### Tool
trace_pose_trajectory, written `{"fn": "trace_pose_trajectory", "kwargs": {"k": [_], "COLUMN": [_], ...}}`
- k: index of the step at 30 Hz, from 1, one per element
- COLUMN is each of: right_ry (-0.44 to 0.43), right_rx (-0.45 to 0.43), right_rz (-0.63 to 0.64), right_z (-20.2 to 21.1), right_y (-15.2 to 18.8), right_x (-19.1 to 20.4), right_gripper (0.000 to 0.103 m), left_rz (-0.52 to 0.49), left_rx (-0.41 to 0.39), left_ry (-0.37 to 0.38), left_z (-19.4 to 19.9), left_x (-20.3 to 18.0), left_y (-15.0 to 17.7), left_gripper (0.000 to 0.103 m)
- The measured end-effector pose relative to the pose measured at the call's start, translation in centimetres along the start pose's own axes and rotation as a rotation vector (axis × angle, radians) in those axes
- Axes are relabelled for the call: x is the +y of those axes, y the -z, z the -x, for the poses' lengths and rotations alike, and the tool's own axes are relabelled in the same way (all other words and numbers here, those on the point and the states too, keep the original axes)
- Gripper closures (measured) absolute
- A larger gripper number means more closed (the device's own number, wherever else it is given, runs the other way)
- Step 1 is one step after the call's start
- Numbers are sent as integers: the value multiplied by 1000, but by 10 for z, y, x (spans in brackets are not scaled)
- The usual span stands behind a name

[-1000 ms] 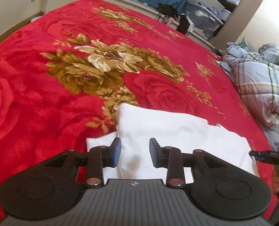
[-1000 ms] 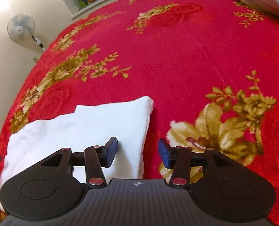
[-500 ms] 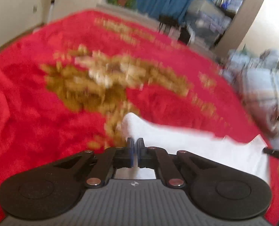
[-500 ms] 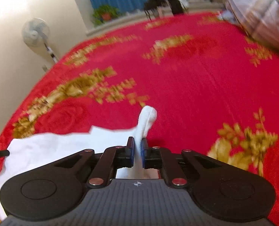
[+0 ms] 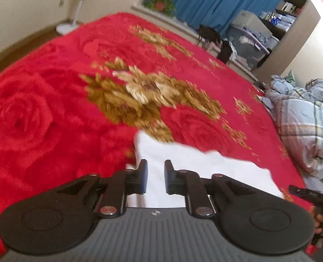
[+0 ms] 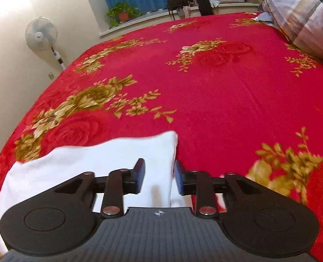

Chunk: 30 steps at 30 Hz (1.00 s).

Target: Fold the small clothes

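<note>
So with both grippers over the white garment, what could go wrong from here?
1. The left gripper and right gripper are opening over the white garment; its loosely laid edges may spring back.
2. The plush red blanket could bunch and get pinched at the next grasp.

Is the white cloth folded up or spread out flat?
Folded. The white cloth lies on the red blanket as a neat rectangle with a thick, rounded doubled edge on its right side.

Daylit room, even brightness. Glare on cream wall [image 6: 13,6] far left, possibly sun. Motion blur smears gold flowers [image 5: 144,100] in left view and near right in right view. Fisheye bending, dark corner vignetting.
</note>
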State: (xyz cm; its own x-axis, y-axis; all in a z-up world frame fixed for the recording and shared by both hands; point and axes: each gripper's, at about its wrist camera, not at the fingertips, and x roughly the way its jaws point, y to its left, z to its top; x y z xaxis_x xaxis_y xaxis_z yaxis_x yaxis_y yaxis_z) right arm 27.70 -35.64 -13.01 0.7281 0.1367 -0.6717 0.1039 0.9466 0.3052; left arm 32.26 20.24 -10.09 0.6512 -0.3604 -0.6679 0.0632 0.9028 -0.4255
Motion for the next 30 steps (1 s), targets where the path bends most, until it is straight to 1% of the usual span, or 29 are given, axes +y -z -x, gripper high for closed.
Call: {"fn": "trace_pose_trajectory", "kwargs": {"k": [2,3,4,6,8,9,11,12,14,16,17,18,19,20,21,22,24,26,27,28,29,30], "right_ry": [-12,-8,3,0,-5,-2,18,28,35,39,22,16,36,53,54,39,13,-40,-63,-71,-68,-54], "right_rx": [27,48,81,118,133,134,114,106,117,163,177,194,216,233,250,263,229,153,118,101,99,118], "right_rz": [-5,-8,-19,-32,-24,-12,8,10,-7,-37,-45,-34,0,24,34,33,26,-9,-26,-33,-38,-39], "right_z": [17,24,33,51,67,71,80,81,75,65,62,58,54,52,50,51,64,85,95,100,103,100], "right_y": [7,11,14,26,37,42,54,59,67,73,76,79,83,88,90,92,89,82,79,77,78,79], "right_x": [-3,-3,-5,-3,-1,3,3,2,-3,-5,-6,-6,-3,-2,-2,-2,-1,-4,-6,-8,-10,-12], "right_gripper": [59,58,58,57,53,53,52,52,52,52,52,52,53,54,71,83,100,100,100,100,100,100], "left_rz": [-4,-20,-41,-56,-47,-43,-29,-18,-16,-39,-50,-56,-64,-79,-109,-126,-112,-95,-105,-116,-127,-139], "left_rx": [60,89,114,135,144,147,173,196,212,227,241,257,268,272,265,244,191,144,138,150,179,228], "left_ry": [15,21,23,12,9,1,-37,-51,-60,-79,-82,-76,-67,-55,-51,-51,-7,39,48,38,15,-15], "left_z": [15,22,28,36,37,36,30,27,25,24,22,21,21,21,24,29,46,65,72,74,71,64], "left_x": [-3,-5,-7,-10,-8,-6,0,3,7,8,9,10,10,10,7,6,5,6,6,4,5,6], "left_y": [9,16,25,42,57,64,75,78,82,87,91,95,98,99,100,100,96,95,97,99,102,107], "left_gripper": [86,81,79,72,72,72,72,72,72,72,72,73,76,94,99,99,100,100,100,100,100,100]}}
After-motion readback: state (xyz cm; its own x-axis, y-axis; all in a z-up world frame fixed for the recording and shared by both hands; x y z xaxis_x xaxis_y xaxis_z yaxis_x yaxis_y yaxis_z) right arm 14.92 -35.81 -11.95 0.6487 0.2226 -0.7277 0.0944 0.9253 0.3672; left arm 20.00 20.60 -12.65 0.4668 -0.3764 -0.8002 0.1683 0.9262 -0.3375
